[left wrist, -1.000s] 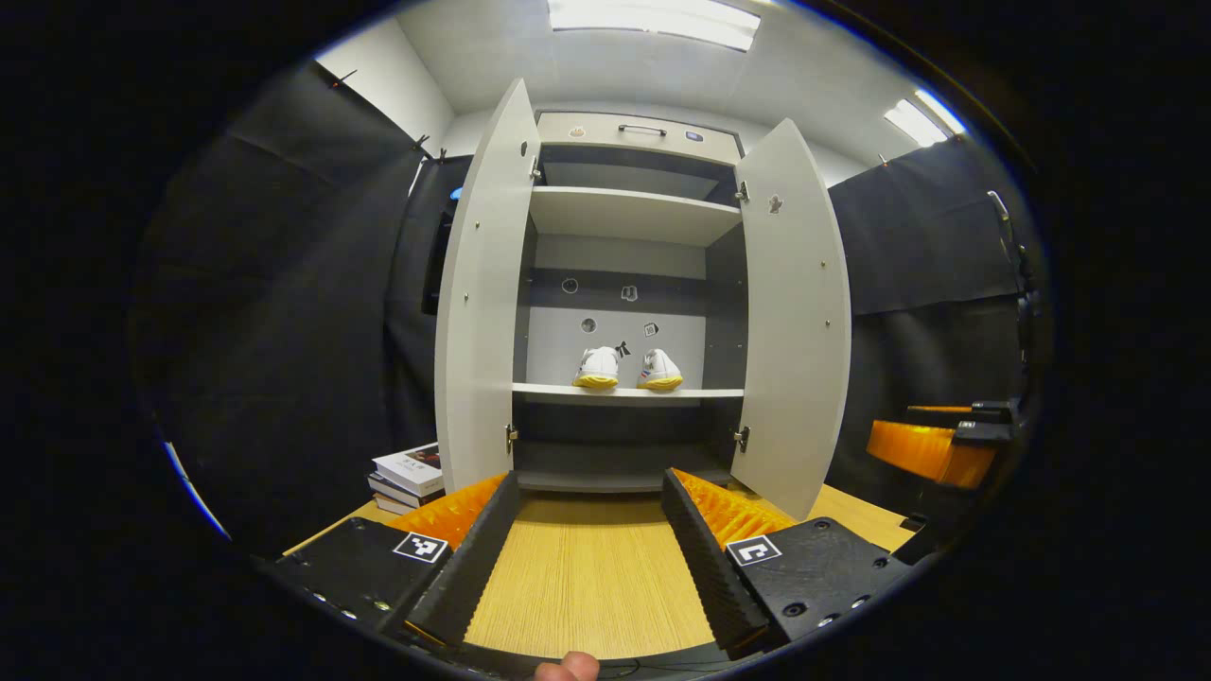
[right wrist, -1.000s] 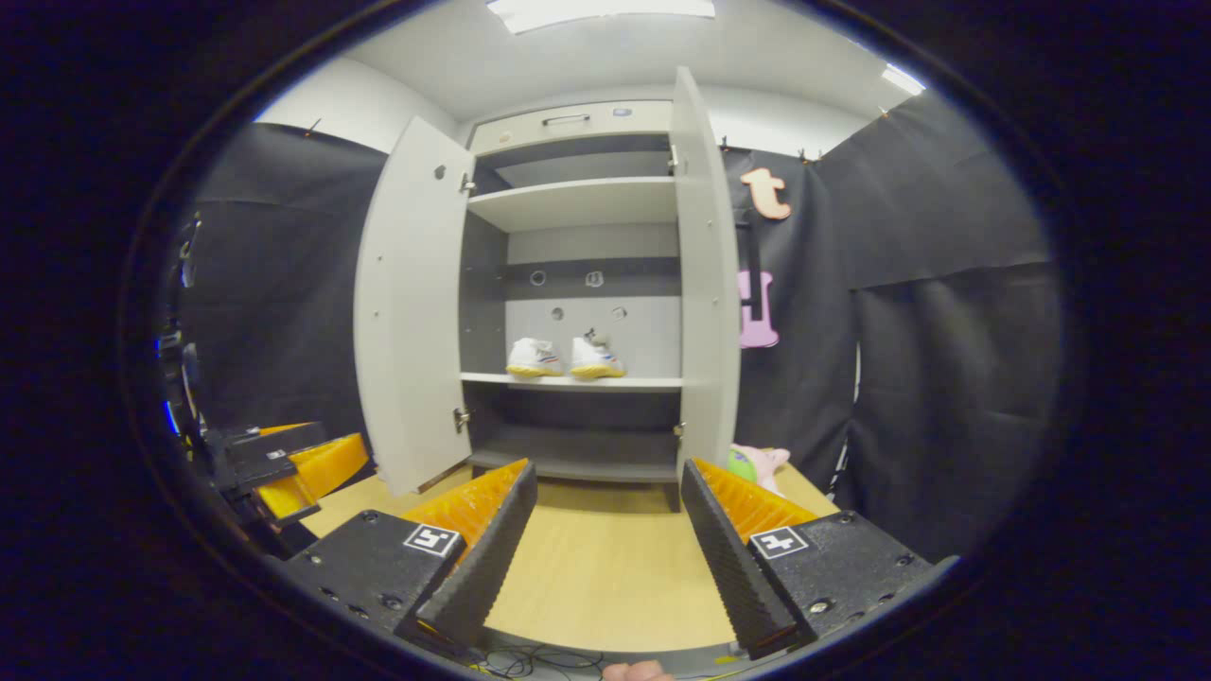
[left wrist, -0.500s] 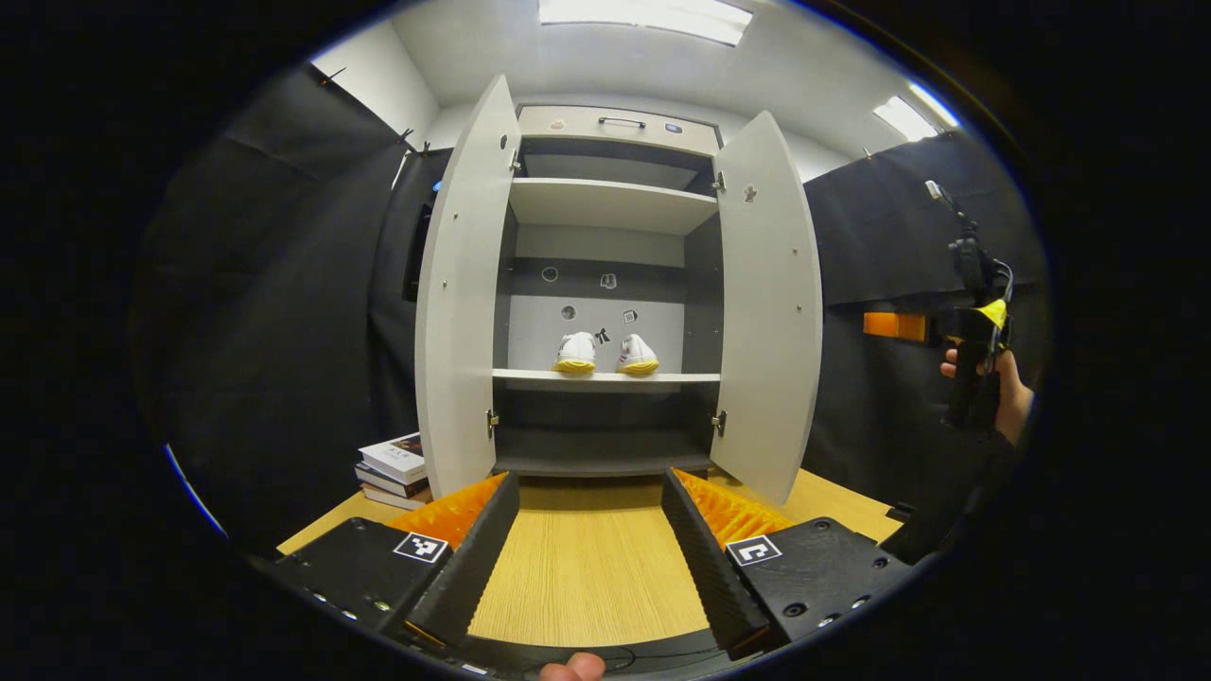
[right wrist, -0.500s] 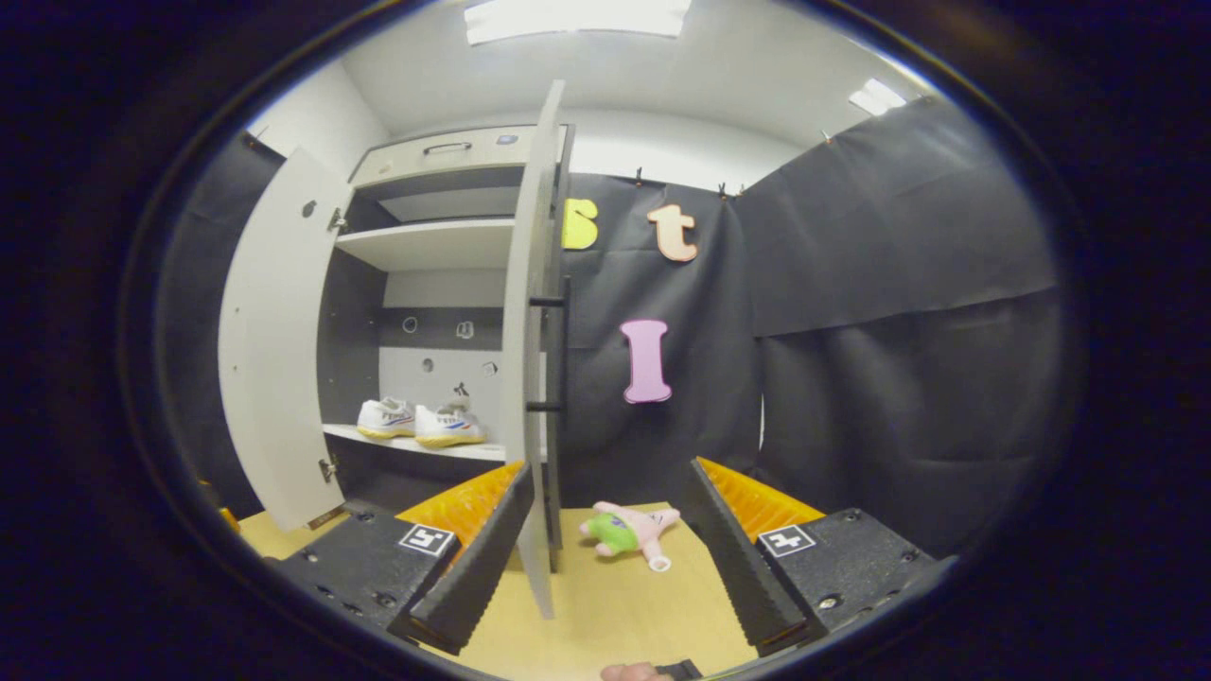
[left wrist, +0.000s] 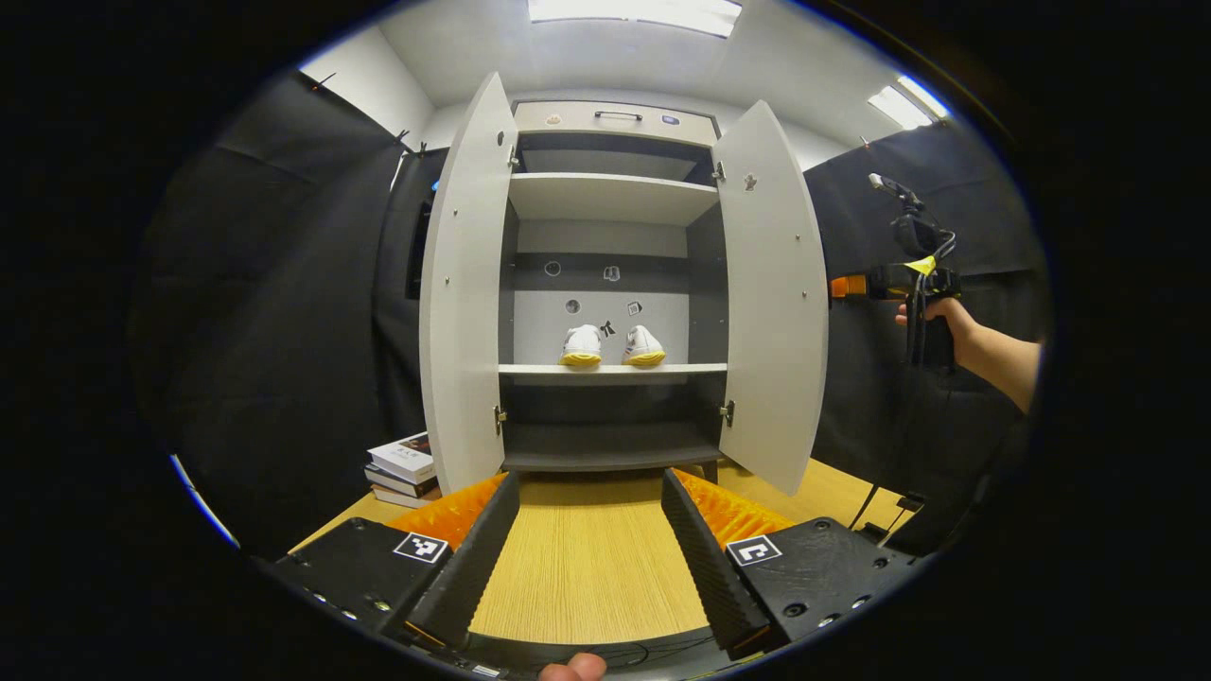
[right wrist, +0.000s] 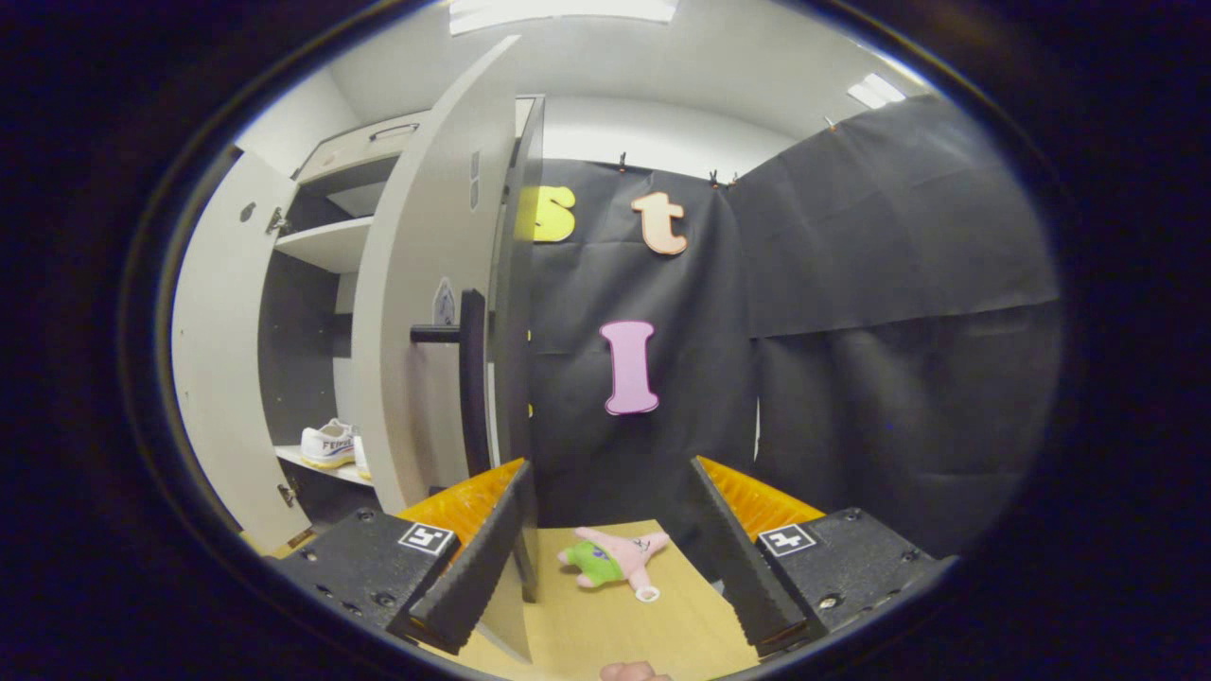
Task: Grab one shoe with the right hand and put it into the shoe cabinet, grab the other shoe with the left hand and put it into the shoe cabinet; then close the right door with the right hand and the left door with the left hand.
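Note:
Two white shoes with yellow soles (left wrist: 581, 345) (left wrist: 643, 346) stand side by side on the middle shelf of the grey shoe cabinet (left wrist: 610, 199). Both doors hang open: the left door (left wrist: 464, 284) and the right door (left wrist: 774, 293). My left gripper (left wrist: 588, 553) is open over the wooden table, well back from the cabinet. My right gripper (right wrist: 605, 558) is open, close behind the right door (right wrist: 426, 312), its left finger near the door's outer face and black handle (right wrist: 470, 378). In the left gripper view, the right gripper (left wrist: 894, 281) is held up by a hand beyond the right door's edge. One shoe (right wrist: 328, 444) peeks past the door.
A stack of books (left wrist: 405, 468) lies on the table left of the cabinet. A pink and green plush toy (right wrist: 610, 560) lies on the table (right wrist: 653, 624) right of the cabinet. Black cloth walls stand on both sides.
My right gripper has swung round to the outer side of the right door and come closer to it. The left gripper has barely moved. The doors stay open.

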`<state>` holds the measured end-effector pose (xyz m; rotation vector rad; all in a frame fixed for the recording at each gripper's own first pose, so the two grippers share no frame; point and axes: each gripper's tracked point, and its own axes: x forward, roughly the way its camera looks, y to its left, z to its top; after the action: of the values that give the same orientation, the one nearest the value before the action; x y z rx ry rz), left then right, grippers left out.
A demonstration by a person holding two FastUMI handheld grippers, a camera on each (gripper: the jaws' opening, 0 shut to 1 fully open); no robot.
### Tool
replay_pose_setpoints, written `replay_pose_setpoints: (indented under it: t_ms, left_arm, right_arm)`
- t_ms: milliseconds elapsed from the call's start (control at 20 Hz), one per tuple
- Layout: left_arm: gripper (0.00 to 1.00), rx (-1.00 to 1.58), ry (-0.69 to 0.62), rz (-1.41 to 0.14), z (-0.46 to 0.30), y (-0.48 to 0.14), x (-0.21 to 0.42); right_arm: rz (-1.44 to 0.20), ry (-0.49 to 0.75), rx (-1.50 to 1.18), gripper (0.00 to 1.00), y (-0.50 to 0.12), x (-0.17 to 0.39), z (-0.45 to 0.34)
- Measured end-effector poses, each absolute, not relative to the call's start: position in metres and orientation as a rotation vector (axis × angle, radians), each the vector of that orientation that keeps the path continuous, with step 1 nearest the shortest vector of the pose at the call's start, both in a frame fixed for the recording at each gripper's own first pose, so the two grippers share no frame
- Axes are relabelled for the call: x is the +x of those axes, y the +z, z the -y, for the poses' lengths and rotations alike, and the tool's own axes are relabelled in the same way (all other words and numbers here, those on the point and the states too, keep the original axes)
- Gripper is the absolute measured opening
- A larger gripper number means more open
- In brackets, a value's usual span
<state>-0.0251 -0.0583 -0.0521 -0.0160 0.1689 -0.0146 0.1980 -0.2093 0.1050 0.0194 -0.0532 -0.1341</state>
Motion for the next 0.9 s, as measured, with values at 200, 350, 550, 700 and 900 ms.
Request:
replay_pose_setpoints:
  t_ms: [200,350,550,700,900]
  left_arm:
    - [0.91,-0.007,-0.012,-0.179,0.056,-0.054,-0.023]
    - [0.91,0.008,-0.022,-0.171,0.058,-0.05,-0.018]
    - [0.91,0.003,-0.04,-0.149,0.065,-0.043,-0.014]
    - [0.91,0.003,-0.04,-0.141,0.063,-0.042,-0.014]
    - [0.91,-0.007,-0.015,-0.135,0.054,-0.043,-0.019]
  right_arm:
    - [0.052,-0.112,0.011,0.99,0.108,0.202,0.199]
    - [0.053,-0.117,-0.011,0.92,0.108,0.199,0.189]
    - [0.044,-0.058,-0.007,0.97,0.107,0.195,0.15]
    - [0.049,-0.02,-0.022,0.98,0.108,0.196,0.114]
    - [0.033,0.044,0.008,0.98,0.106,0.209,0.065]
